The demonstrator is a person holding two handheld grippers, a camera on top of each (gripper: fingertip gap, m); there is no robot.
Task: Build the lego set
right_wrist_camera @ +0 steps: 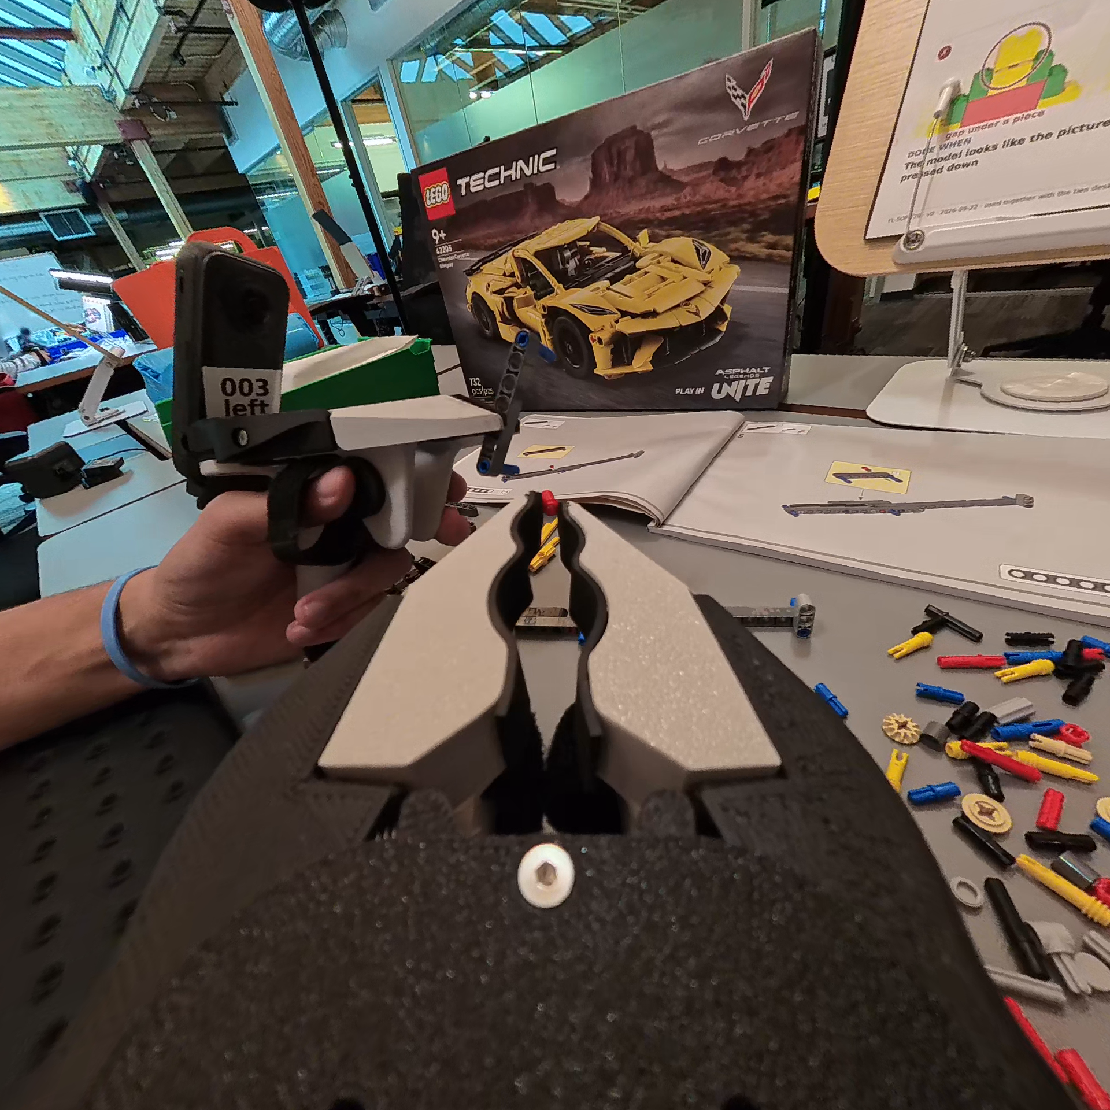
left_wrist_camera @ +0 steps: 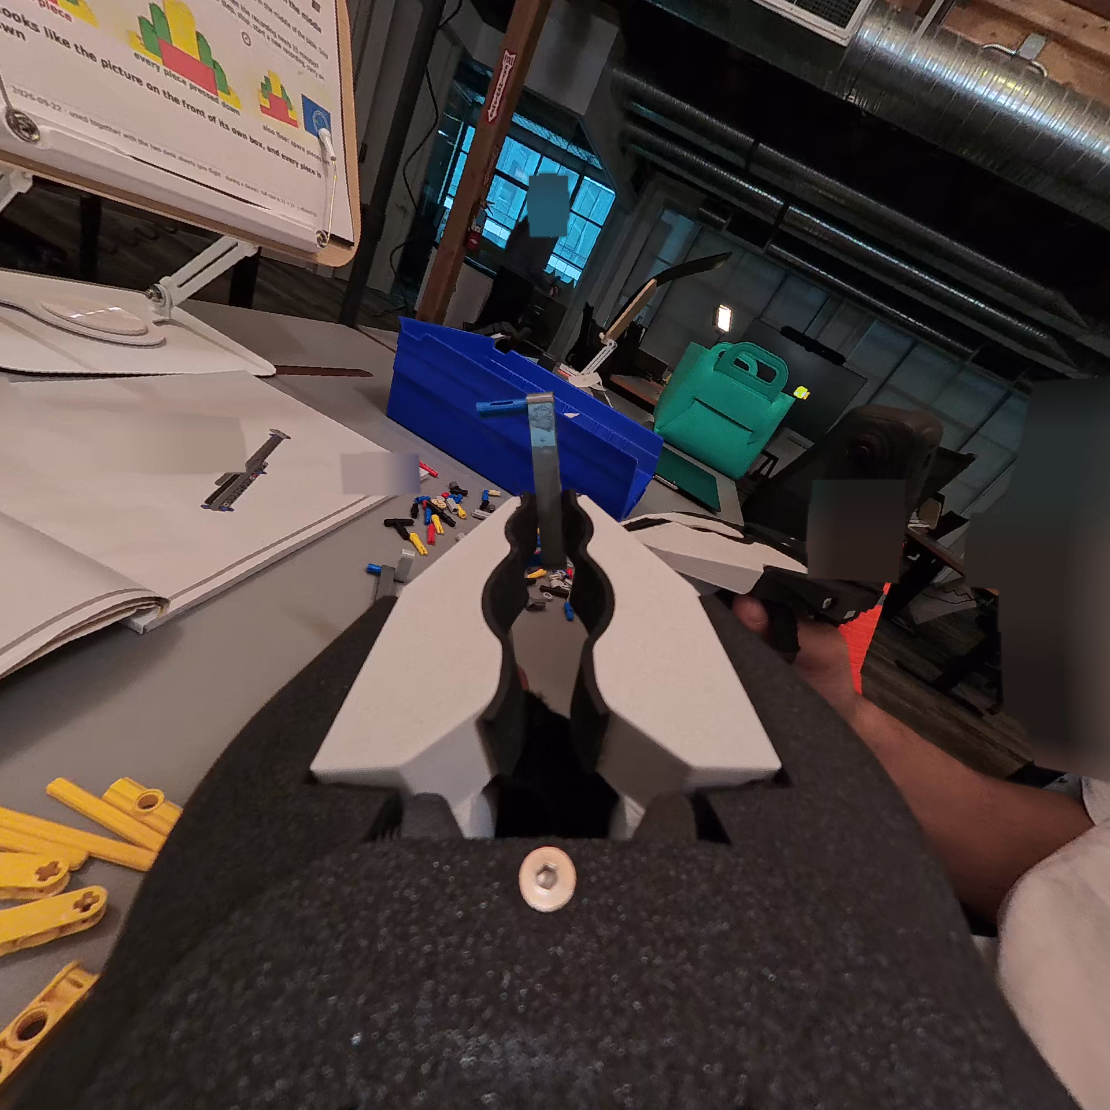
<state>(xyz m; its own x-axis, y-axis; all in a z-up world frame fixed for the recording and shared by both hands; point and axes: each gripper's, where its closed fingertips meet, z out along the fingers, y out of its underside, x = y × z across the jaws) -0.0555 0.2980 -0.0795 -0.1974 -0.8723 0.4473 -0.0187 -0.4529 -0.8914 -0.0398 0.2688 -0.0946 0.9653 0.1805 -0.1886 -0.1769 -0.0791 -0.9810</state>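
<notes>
Left wrist view shows our left hand-held gripper (left_wrist_camera: 543, 501) clamped on a dark grey beam (left_wrist_camera: 545, 474) raised above the table (left_wrist_camera: 180, 709), while our right hand-held gripper (right_wrist_camera: 548, 507) pinches a small red pin (right_wrist_camera: 548, 500) near it.

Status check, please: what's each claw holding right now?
Left gripper shut on dark beam. Right gripper shut on red pin. Nothing between them.

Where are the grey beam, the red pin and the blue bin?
grey beam (left_wrist_camera: 545, 480): left wrist view, mid-length of it.
red pin (right_wrist_camera: 548, 502): right wrist view, its exposed end.
blue bin (left_wrist_camera: 480, 432): left wrist view, near side wall.
</notes>
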